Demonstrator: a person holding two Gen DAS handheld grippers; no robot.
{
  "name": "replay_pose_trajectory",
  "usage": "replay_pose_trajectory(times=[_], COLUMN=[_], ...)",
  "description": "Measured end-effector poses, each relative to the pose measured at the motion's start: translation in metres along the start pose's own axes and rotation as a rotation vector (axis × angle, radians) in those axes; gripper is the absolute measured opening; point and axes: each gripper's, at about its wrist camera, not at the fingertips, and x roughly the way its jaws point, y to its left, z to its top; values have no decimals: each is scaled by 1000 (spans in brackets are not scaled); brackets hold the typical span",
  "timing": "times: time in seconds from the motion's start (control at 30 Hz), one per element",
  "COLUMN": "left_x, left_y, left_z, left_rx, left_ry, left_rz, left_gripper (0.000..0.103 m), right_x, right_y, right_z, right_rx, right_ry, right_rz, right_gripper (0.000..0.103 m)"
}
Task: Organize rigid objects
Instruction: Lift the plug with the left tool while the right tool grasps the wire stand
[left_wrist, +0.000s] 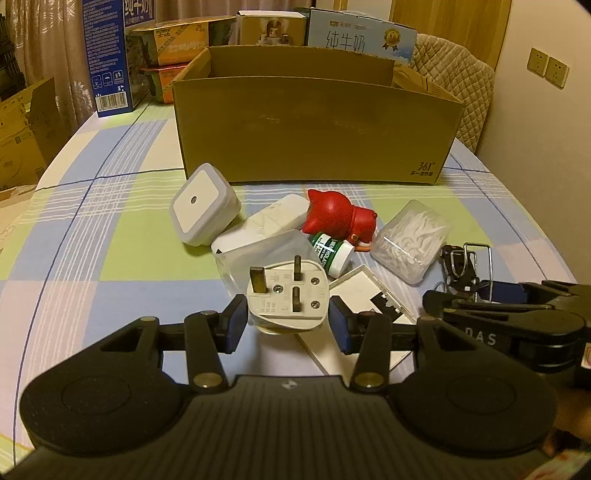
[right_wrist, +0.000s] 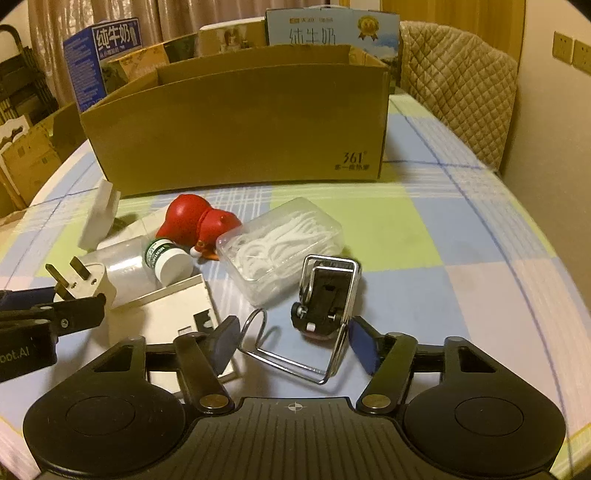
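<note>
- Left wrist view: the left gripper (left_wrist: 289, 322) has its two blue pads pressed on the sides of a white plug (left_wrist: 287, 295), so it holds the plug tight
- The plug's three metal pins point up and away, and the plug sits right between the pads, near the camera
- Just past the plug lies a clear plastic tub (left_wrist: 258, 258) on its side, and a small green and white bottle (left_wrist: 332, 254)
- Farther off are a red toy (left_wrist: 338, 218), a white square night light (left_wrist: 201, 206) to the left, and a clear box of white floss picks (left_wrist: 412, 240) to the right
- A big open cardboard box (left_wrist: 314, 125) stands at the far side of the checked tablecloth (left_wrist: 110, 240)
- The right gripper (left_wrist: 517, 314) shows at the right edge, near a shiny metal clip stand (left_wrist: 467, 266)
- Right wrist view: the right gripper (right_wrist: 293, 343) is partly open, with a gap on both sides of the metal clip stand (right_wrist: 325, 299)
- The stand sits between the blue pads, and I cannot see either pad press on it
- The floss pick box (right_wrist: 280, 243) lies just beyond the stand, touching or nearly touching it
- A flat white plate (right_wrist: 177, 310) lies to the left of the stand
- At the far left the left gripper (right_wrist: 51, 314) holds the white plug (right_wrist: 92, 284)
- The cardboard box (right_wrist: 236, 125) stands far back
</note>
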Motion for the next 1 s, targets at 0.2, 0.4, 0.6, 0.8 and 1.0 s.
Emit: replay_pose_trajectory(times=[0.2, 0.4, 0.6, 0.8, 1.0], left_x=[-1, -4, -10, -18, -23], left_y=[-5, -9, -14, -19, -17], left_z=[1, 1, 6, 21, 51], left_rx=[8, 10, 18, 24, 36], left_ry=[2, 1, -9, -31, -62], left_rz=[-9, -17, -20, -34, -40], left_gripper=[42, 42, 42, 42, 42], right_x=[-12, -25, -43, -64, -74], right_y=[-9, -15, -16, -14, -13], right_z=[1, 2, 6, 22, 56], right_rx=[0, -2, -9, -31, -64], right_ry=[-10, -22, -60, -110, -170], right_rz=[7, 9, 19, 47, 90], right_gripper=[51, 50, 50, 50, 51])
